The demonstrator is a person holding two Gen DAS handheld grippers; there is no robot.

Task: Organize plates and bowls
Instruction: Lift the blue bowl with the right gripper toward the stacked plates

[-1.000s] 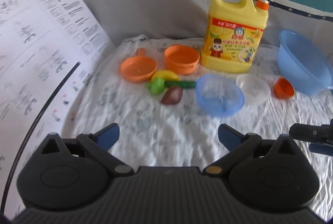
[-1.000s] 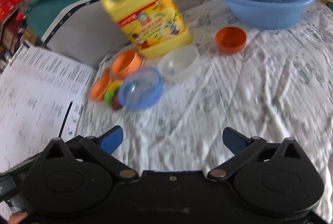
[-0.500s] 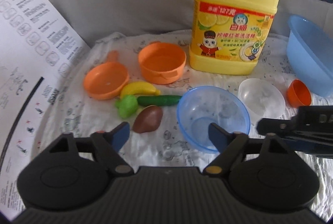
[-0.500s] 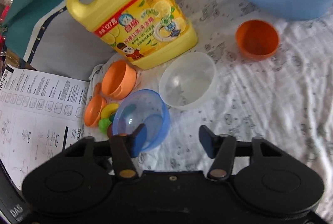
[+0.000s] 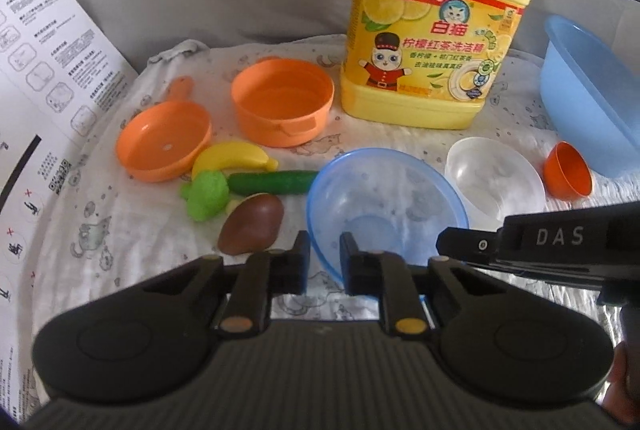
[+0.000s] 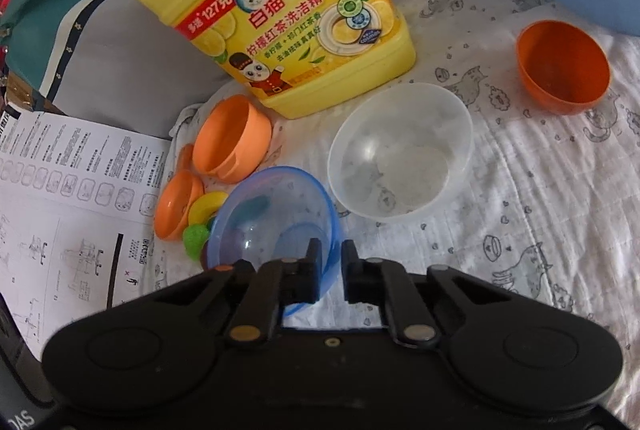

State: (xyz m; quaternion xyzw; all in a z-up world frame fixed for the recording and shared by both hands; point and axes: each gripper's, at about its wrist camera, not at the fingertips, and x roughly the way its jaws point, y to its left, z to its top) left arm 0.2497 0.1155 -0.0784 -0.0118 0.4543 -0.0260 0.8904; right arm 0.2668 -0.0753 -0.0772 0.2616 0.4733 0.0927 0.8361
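The left gripper (image 5: pixel 324 254) had its two fingers pinched on the near rim of the blue bowl (image 5: pixel 386 206), with the thin wall of the bowl between them. The right gripper (image 6: pixel 331 262) pinched the same blue bowl (image 6: pixel 276 218) on its right rim, one finger inside the bowl and one outside. Both grippers were nearly closed, with only the bowl's edge in the small gap.

The blue bowl sat on a white cloth (image 5: pixel 128 230) with little cat drawings, in the near middle of the surface. Just to its right was a clear bowl (image 5: pixel 494 178), and right of that lay a small orange bowl (image 5: pixel 568 176) tipped on its side. Far to the right stood a big blue basin (image 5: pixel 592 102).

Left of the blue bowl lay toy food: a brown one (image 5: pixel 252 224), a green cucumber (image 5: pixel 272 182), a green broccoli (image 5: pixel 206 194) and a yellow banana (image 5: pixel 232 158). Behind them were an orange toy pan (image 5: pixel 164 146) and an orange pot (image 5: pixel 282 102). A tall yellow soap bottle (image 5: pixel 436 18) stood at the far side. A sheet of printed paper (image 5: pixel 36 70) lay on the left.

In the left view, the right gripper's black body (image 5: pixel 560 242) came in from the right.
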